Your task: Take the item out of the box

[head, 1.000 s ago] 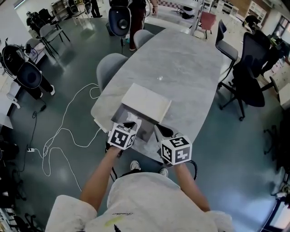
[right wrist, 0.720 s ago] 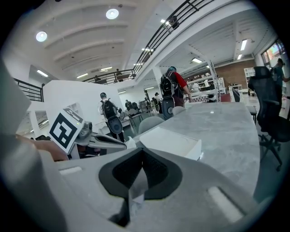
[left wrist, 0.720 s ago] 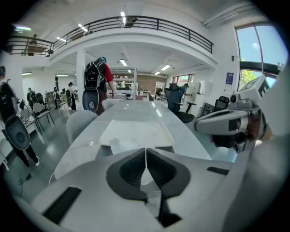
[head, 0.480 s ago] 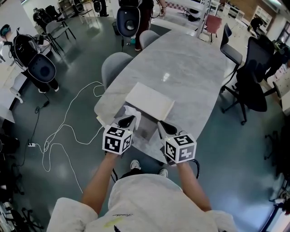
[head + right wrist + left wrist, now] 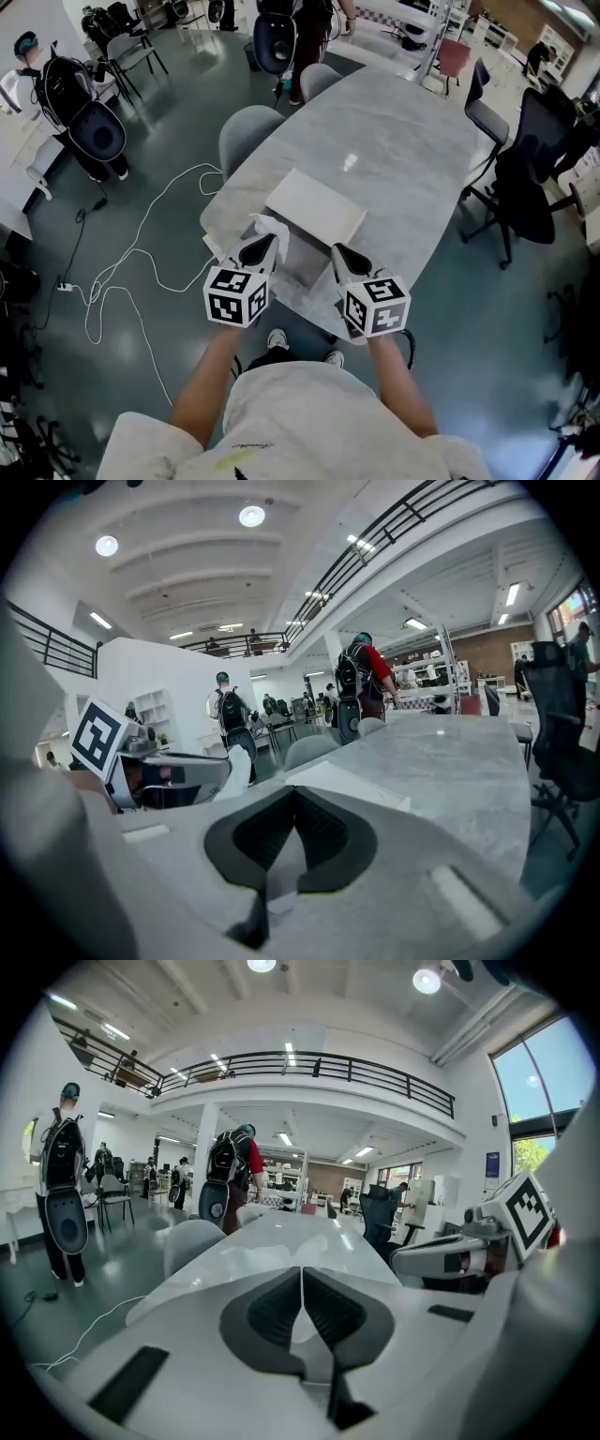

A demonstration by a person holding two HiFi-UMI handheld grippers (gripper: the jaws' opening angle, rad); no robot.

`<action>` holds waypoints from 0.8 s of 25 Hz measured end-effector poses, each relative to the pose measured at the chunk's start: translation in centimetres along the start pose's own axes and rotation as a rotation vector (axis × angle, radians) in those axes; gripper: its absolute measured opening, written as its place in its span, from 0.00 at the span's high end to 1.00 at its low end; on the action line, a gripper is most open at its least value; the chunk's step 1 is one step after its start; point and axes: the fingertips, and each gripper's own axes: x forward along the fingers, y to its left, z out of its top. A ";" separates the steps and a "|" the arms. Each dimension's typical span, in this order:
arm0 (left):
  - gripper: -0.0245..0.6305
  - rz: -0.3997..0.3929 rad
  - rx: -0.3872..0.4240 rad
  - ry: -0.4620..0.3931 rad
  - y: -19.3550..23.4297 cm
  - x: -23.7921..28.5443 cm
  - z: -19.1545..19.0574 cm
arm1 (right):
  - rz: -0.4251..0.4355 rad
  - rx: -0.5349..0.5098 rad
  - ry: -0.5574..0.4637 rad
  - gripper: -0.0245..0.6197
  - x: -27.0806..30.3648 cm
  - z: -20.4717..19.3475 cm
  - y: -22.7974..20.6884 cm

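Observation:
An open box [image 5: 302,267] with a grey inside sits at the near end of the marble table [image 5: 394,159]. Its white lid [image 5: 316,204] lies behind it. My left gripper [image 5: 265,242] hangs over the box's left side, shut on a crumpled white item [image 5: 274,226]. From the right gripper view that item [image 5: 230,778] hangs at the left gripper's tip. In the left gripper view the pads [image 5: 302,1274] meet. My right gripper [image 5: 337,251] is over the box's right side. Its pads [image 5: 295,794] touch at the tips, and I see nothing held there.
A grey chair [image 5: 246,131] stands at the table's left, and black office chairs [image 5: 525,178] at its right. A white cable [image 5: 141,262] winds over the floor on the left. People with backpacks [image 5: 281,28] stand beyond the far end.
Both grippers have drawn back toward me and risen a little. The left one has brought the white item up from the box.

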 end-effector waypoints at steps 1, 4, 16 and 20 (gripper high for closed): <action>0.94 0.004 -0.001 -0.001 0.0 -0.1 0.0 | 0.001 -0.007 0.000 0.95 0.0 0.0 0.1; 0.94 0.011 -0.008 -0.002 0.1 -0.4 -0.1 | 0.004 -0.015 0.006 0.95 0.1 0.0 0.4; 0.94 0.026 -0.014 0.011 0.6 -0.8 -0.6 | 0.010 -0.019 0.007 0.95 0.3 -0.1 0.7; 0.94 0.027 -0.016 0.014 0.6 -0.6 -0.7 | 0.013 -0.018 0.010 0.95 0.5 -0.1 0.5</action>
